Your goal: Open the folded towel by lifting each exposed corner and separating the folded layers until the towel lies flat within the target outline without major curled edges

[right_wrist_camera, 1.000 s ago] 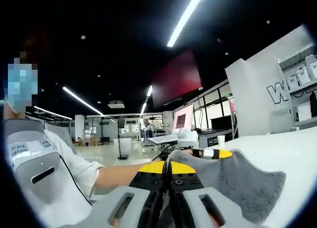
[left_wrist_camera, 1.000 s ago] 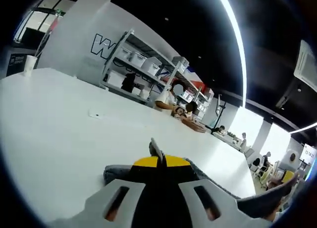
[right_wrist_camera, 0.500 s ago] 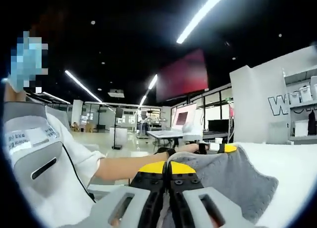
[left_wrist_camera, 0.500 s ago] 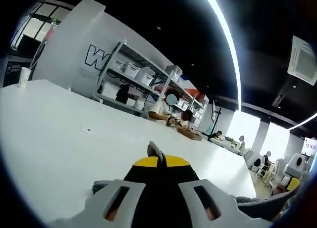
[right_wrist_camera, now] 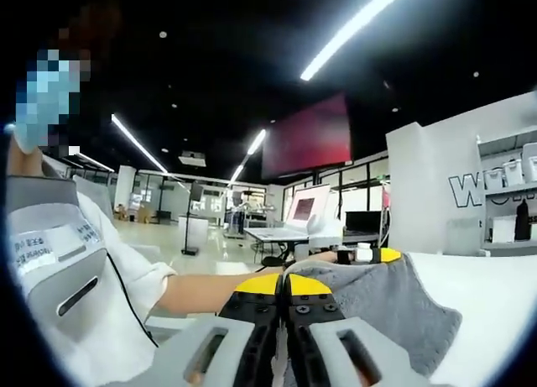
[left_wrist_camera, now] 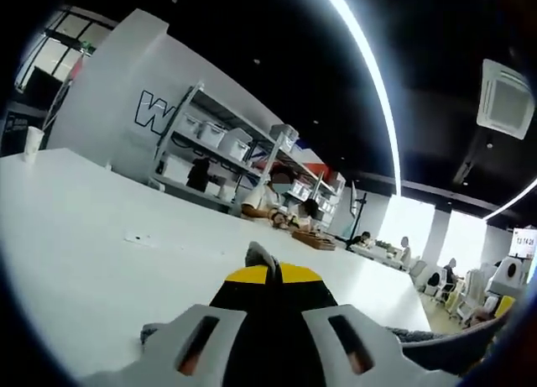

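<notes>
The grey towel [right_wrist_camera: 382, 307] hangs stretched between both grippers above the white table [left_wrist_camera: 75, 236]. My right gripper [right_wrist_camera: 285, 283] is shut on one corner, and the cloth spreads from its yellow tips toward the right. At the towel's far corner the left gripper [right_wrist_camera: 375, 254] shows with yellow tips, held by a person's hand. In the left gripper view, my left gripper [left_wrist_camera: 268, 273] is shut on a small tuft of towel [left_wrist_camera: 261, 256] that pokes up past the tips. More grey cloth trails low at the right [left_wrist_camera: 436, 347].
A paper cup [left_wrist_camera: 32, 141] stands at the table's far left. Metal shelves [left_wrist_camera: 226, 152] with white bins line the back wall, with people seated beyond. A person's bare forearm [right_wrist_camera: 205, 290] and white sleeve [right_wrist_camera: 126, 278] reach across the right gripper view.
Both views have tilted upward, showing less table and more ceiling. Less of the towel shows below the left gripper. Both grippers stay shut on the cloth.
</notes>
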